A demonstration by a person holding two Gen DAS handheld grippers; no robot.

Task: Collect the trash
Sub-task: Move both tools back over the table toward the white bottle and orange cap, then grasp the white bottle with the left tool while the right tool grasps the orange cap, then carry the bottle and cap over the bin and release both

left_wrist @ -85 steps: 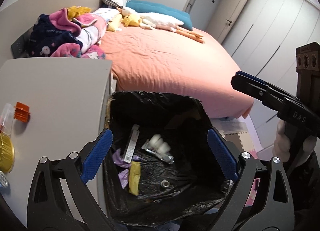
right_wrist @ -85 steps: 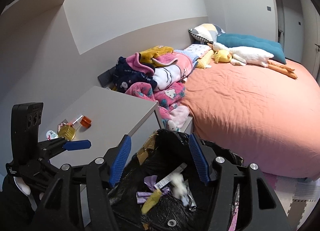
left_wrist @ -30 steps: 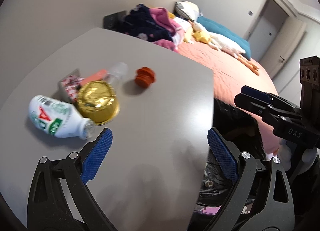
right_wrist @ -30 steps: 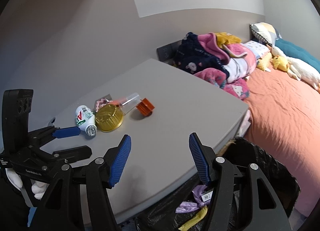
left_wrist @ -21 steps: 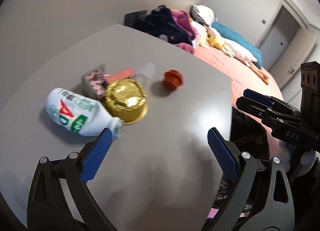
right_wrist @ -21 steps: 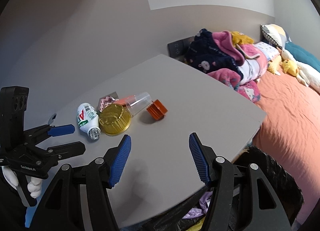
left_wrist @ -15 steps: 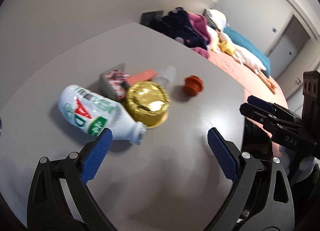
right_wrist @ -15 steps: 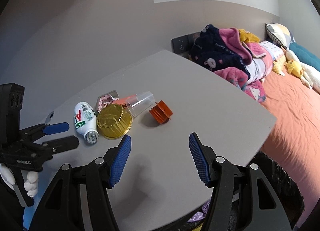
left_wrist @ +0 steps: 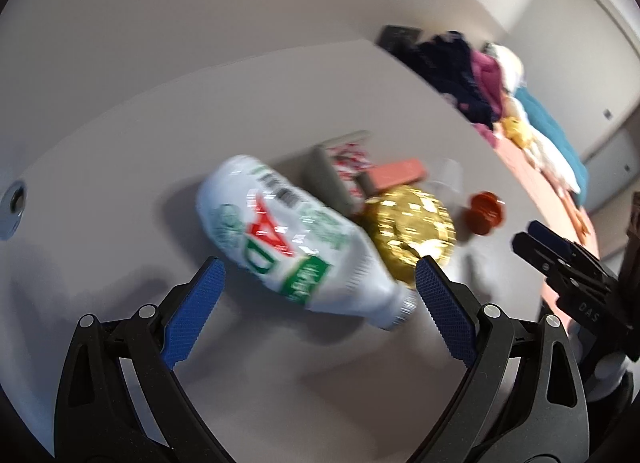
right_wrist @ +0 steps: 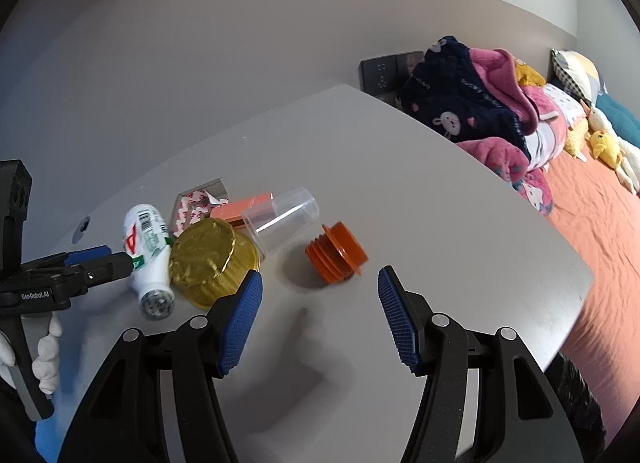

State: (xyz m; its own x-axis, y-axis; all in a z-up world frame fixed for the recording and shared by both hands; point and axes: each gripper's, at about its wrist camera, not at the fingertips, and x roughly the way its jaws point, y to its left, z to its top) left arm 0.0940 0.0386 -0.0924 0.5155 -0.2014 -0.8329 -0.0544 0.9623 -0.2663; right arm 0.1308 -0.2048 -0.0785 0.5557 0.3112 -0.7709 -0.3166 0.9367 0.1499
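A white plastic bottle (left_wrist: 292,239) with green and red print lies on its side on the grey table (left_wrist: 120,151). My left gripper (left_wrist: 316,303) is open, its blue pads either side of the bottle's neck end, just short of it. Beside the bottle sit a gold foil cup (left_wrist: 408,227), an orange ribbed cap (left_wrist: 486,213), a clear plastic cup (right_wrist: 280,219), a salmon box (right_wrist: 244,207) and a red-and-white wrapper (right_wrist: 196,203). My right gripper (right_wrist: 320,307) is open and empty, just in front of the orange cap (right_wrist: 336,251). The bottle (right_wrist: 146,251) and left gripper (right_wrist: 104,259) show at the right wrist view's left.
The table's right edge (right_wrist: 576,263) drops toward a bed with an orange sheet (right_wrist: 600,223). Piled clothes (right_wrist: 480,103) lie at the table's far corner. A black bin bag (right_wrist: 580,403) shows below the table edge at lower right. A grommet hole (left_wrist: 14,199) is at the table's left.
Both grippers have swung from the bin to the table and closed in on the trash. The bottle now lies between my left pads; the orange cap is nearer my right gripper.
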